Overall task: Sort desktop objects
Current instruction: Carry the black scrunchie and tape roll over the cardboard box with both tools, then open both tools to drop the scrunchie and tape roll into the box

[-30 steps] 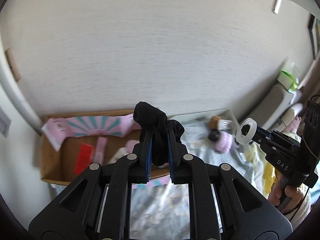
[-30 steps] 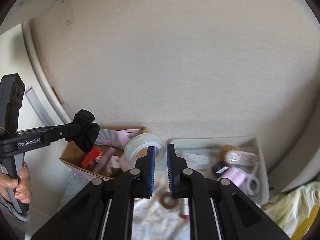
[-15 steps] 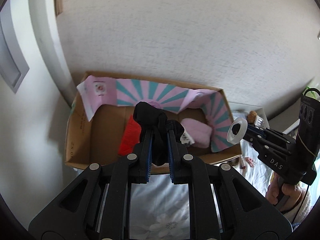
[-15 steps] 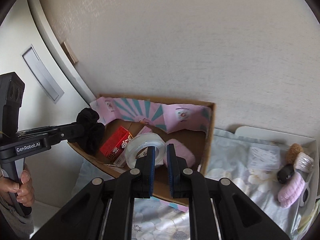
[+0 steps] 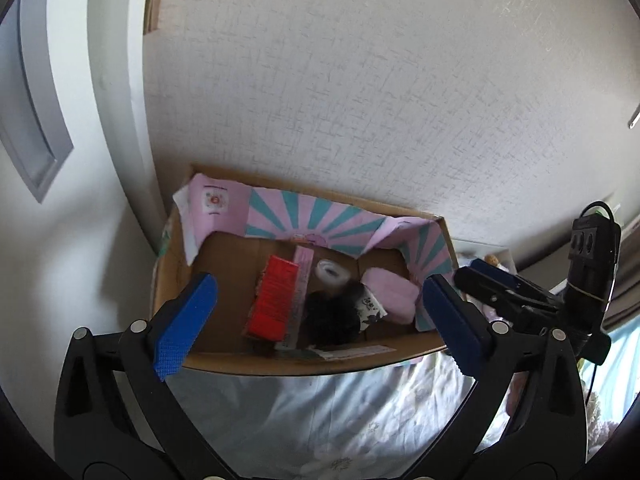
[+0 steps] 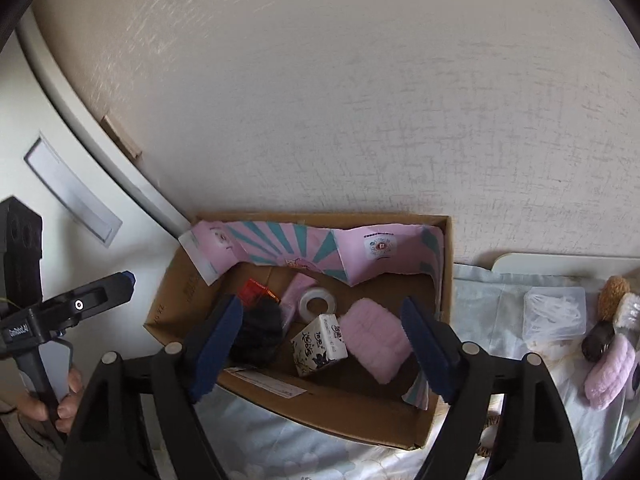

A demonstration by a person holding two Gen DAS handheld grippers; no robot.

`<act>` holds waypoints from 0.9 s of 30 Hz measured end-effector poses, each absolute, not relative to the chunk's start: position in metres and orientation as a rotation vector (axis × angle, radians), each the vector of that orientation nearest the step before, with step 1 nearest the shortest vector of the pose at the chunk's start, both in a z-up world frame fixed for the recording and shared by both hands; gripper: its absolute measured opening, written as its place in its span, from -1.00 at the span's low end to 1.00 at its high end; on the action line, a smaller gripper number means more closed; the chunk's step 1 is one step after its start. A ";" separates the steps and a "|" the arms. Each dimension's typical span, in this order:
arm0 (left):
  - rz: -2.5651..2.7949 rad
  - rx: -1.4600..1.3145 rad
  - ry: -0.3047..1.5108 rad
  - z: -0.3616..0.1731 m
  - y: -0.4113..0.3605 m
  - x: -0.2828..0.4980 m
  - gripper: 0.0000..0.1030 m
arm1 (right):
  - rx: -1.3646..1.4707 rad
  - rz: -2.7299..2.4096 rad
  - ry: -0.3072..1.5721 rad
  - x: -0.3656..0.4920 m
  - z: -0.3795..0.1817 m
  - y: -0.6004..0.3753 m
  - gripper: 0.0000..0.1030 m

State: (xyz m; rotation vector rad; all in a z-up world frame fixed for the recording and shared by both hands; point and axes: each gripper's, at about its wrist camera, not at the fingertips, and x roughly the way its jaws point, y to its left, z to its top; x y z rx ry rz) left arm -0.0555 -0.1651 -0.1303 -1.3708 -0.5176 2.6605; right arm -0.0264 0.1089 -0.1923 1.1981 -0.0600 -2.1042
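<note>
Brown cardboard box sits against the wall in the left wrist view, with the left gripper over its near edge, jaws spread wide and empty. The black scrunchie lies on the box floor, just a round clump with no real long axis. The red box beside it runs lengthwise from the near edge toward the wall. The clear tape roll lies behind the scrunchie.

Right wrist view: the right gripper is spread wide too, nothing in it. The tape roll lies flat in the box, hole facing up, just beside the scrunchie, a white carton and a pink fluffy pad.
</note>
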 end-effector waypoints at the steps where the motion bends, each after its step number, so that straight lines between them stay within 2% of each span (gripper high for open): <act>1: 2.675 -1.383 -0.497 -0.130 -0.165 -0.057 0.99 | 1.211 -2.108 -0.070 -0.028 -0.192 0.111 0.53; 5: 2.737 -1.421 -0.428 -0.129 -0.168 -0.057 0.99 | 1.235 -2.122 -0.088 -0.027 -0.194 0.120 0.53; 18: 2.789 -1.499 -0.421 -0.125 -0.158 -0.038 0.99 | 1.187 -2.172 0.020 0.000 -0.181 0.137 0.53; 27: 2.782 -1.449 -0.278 -0.108 -0.108 -0.019 0.99 | 1.142 -2.251 -0.056 0.010 -0.169 0.189 0.53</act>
